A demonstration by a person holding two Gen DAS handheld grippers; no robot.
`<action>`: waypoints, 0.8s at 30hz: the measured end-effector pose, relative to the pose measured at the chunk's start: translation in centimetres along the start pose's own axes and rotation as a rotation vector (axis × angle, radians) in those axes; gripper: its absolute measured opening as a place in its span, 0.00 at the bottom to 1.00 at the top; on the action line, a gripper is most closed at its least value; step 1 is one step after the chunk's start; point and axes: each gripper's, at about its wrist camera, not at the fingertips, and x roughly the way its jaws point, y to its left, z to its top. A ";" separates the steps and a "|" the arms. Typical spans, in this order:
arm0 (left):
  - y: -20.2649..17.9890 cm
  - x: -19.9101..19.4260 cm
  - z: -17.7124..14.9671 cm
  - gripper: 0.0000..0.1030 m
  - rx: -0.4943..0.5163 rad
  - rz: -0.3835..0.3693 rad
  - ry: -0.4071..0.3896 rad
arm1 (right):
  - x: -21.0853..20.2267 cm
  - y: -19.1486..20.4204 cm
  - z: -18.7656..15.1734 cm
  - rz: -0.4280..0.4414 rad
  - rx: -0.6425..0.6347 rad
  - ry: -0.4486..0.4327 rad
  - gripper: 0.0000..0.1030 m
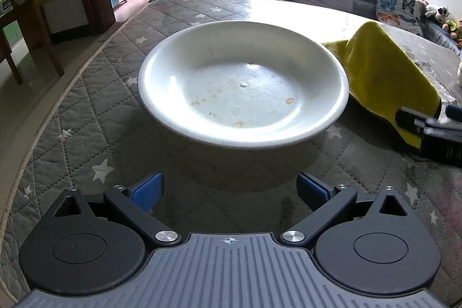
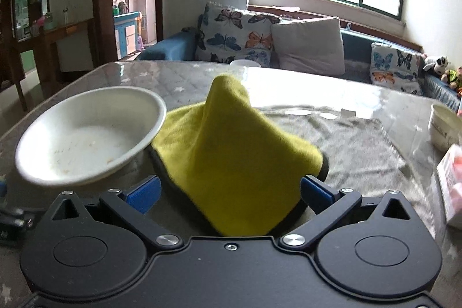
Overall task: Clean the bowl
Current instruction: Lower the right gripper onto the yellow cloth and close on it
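A wide white bowl [image 1: 244,82] with small brown food stains sits on the quilted table cover, straight ahead of my left gripper [image 1: 230,191], which is open and stops short of the near rim. A yellow cloth [image 1: 384,71] lies bunched to the bowl's right. In the right wrist view the same yellow cloth [image 2: 231,160] rises in a peak between the blue pads of my open right gripper [image 2: 230,192], its near corner lying between the fingers. The white bowl [image 2: 86,134] stands to the left there. The right gripper's dark tip [image 1: 427,123] shows at the left wrist view's right edge.
A grey star-patterned quilted cover [image 1: 86,140] lies over the table. A second white bowl [image 2: 446,126] and a pink-and-white box [image 2: 453,184] stand at the right. A sofa with butterfly cushions [image 2: 239,33] runs behind the table. The table's left edge [image 1: 57,103] drops to the floor.
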 end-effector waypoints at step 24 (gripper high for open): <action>0.2 0.4 0.0 0.97 -0.005 0.011 0.010 | 4.5 -1.2 3.0 0.017 -0.028 0.011 0.93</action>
